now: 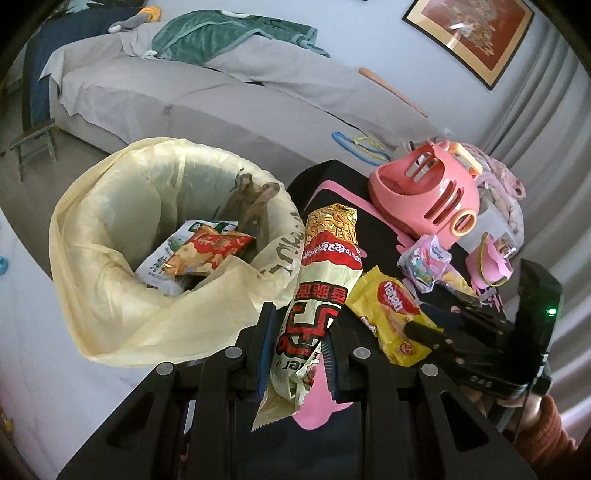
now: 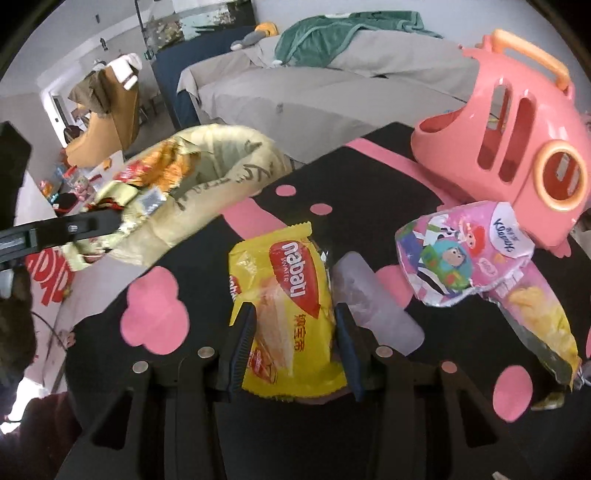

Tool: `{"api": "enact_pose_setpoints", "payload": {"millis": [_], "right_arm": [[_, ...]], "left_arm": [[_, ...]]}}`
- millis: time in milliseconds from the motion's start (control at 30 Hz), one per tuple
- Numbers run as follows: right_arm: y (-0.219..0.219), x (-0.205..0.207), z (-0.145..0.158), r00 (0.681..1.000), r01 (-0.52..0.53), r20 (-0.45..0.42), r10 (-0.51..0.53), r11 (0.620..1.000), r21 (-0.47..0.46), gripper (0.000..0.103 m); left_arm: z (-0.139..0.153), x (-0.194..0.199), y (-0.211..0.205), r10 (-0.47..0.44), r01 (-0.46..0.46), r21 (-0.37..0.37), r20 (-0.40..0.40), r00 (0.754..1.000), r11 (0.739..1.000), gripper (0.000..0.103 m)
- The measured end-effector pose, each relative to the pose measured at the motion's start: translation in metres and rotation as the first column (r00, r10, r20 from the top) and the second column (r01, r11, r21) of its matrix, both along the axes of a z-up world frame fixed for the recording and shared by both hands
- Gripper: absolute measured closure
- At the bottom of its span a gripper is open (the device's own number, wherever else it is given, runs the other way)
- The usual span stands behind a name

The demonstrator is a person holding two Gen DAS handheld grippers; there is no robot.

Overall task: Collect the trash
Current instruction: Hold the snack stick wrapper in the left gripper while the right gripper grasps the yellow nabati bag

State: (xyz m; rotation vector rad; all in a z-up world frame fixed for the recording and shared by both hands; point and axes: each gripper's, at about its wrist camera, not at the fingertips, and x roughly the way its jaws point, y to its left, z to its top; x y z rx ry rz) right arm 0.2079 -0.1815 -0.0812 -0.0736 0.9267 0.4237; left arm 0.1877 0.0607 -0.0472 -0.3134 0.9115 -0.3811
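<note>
**Wrappers Beside the Lined Bin**

The trash bin [image 1: 110,236], lined with a yellowish bag, is standing beside the black-and-pink table [image 2: 369,177], already holding wrappers. The left gripper [image 1: 297,343] is clamping a long noodle wrapper [image 1: 325,266] near the bin's rim. The right gripper [image 2: 291,343] is straddling the yellow wafer packet [image 2: 284,295] lying on the table, jaws apart, with pad contact unclear.

Grey-covered sofa [image 1: 221,96], green blanket [image 1: 221,37] on top; framed picture [image 1: 476,33] on pale wall.
</note>
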Motion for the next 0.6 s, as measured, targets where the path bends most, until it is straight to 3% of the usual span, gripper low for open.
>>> {"api": "enact_pose_setpoints", "payload": {"millis": [133, 367, 500, 533, 567, 600], "right_arm": [[0.0, 0.005, 0.005, 1.0, -0.006, 0.0, 0.006, 1.0, 0.003, 0.06], [0.015, 0.025, -0.016, 0.999, -0.003, -0.035, 0.002, 1.0, -0.026, 0.059], [0.023, 0.023, -0.016, 1.0, -0.004, -0.005, 0.003, 0.998, -0.062, 0.061], [0.026, 0.021, -0.014, 1.0, -0.009, 0.01, 0.01, 0.997, -0.083, 0.069], [0.03, 0.018, -0.013, 1.0, -0.015, 0.024, 0.018, 0.994, -0.107, 0.084], [0.032, 0.015, -0.011, 0.999, -0.022, 0.033, 0.026, 0.992, -0.124, 0.09]], "left_arm": [[-0.001, 0.003, 0.003, 0.008, -0.008, -0.016, -0.005, 1.0, 1.0, 0.079], [-0.005, 0.0, 0.007, 0.01, -0.01, -0.004, -0.02, 1.0, 1.0, 0.079], [-0.007, -0.003, 0.01, 0.022, -0.022, -0.002, -0.022, 1.0, 1.0, 0.079], [-0.007, -0.004, 0.01, 0.022, -0.022, -0.003, -0.023, 0.999, 1.0, 0.079], [-0.006, -0.005, 0.01, 0.022, -0.023, -0.006, -0.022, 1.0, 1.0, 0.079], [-0.006, -0.007, 0.01, 0.022, -0.022, -0.007, -0.021, 1.0, 1.0, 0.079]]}}
